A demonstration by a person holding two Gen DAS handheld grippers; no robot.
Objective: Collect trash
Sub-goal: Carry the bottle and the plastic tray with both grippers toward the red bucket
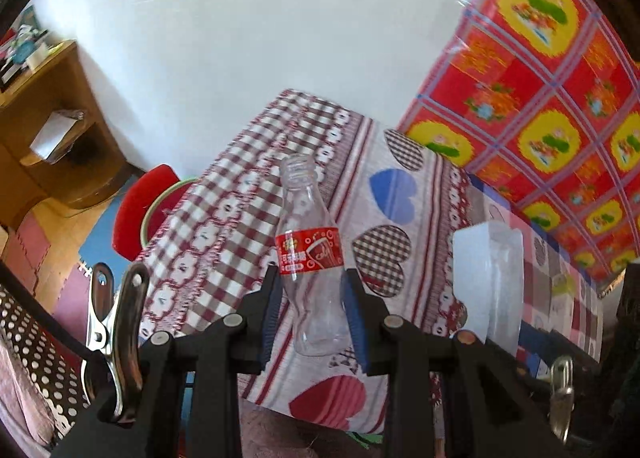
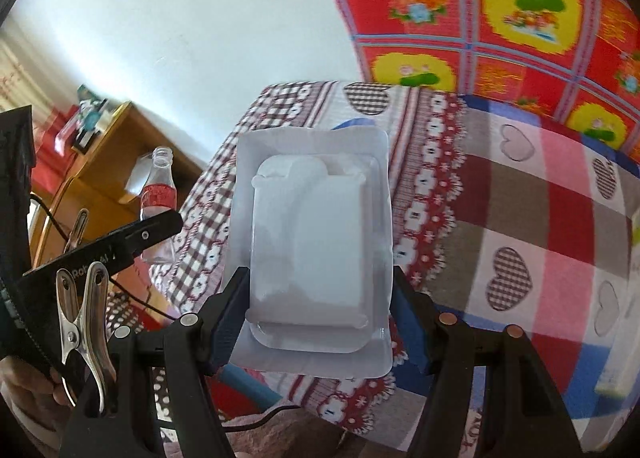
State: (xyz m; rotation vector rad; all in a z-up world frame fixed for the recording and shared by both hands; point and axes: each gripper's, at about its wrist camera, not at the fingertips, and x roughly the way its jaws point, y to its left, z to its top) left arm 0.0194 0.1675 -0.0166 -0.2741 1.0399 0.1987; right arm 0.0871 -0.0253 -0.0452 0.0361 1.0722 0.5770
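Above the bedspread [image 1: 400, 162], left gripper [image 1: 312, 298] clamps a clear bottle [image 1: 310, 242] (red label); right gripper [image 2: 314, 294] clamps a white blister pack [image 2: 316, 226].

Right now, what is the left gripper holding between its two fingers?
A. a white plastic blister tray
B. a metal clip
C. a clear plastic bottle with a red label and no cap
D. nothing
C: in the left wrist view the left gripper is closed on the lower body of the clear plastic bottle, while the white blister tray sits in the right gripper.
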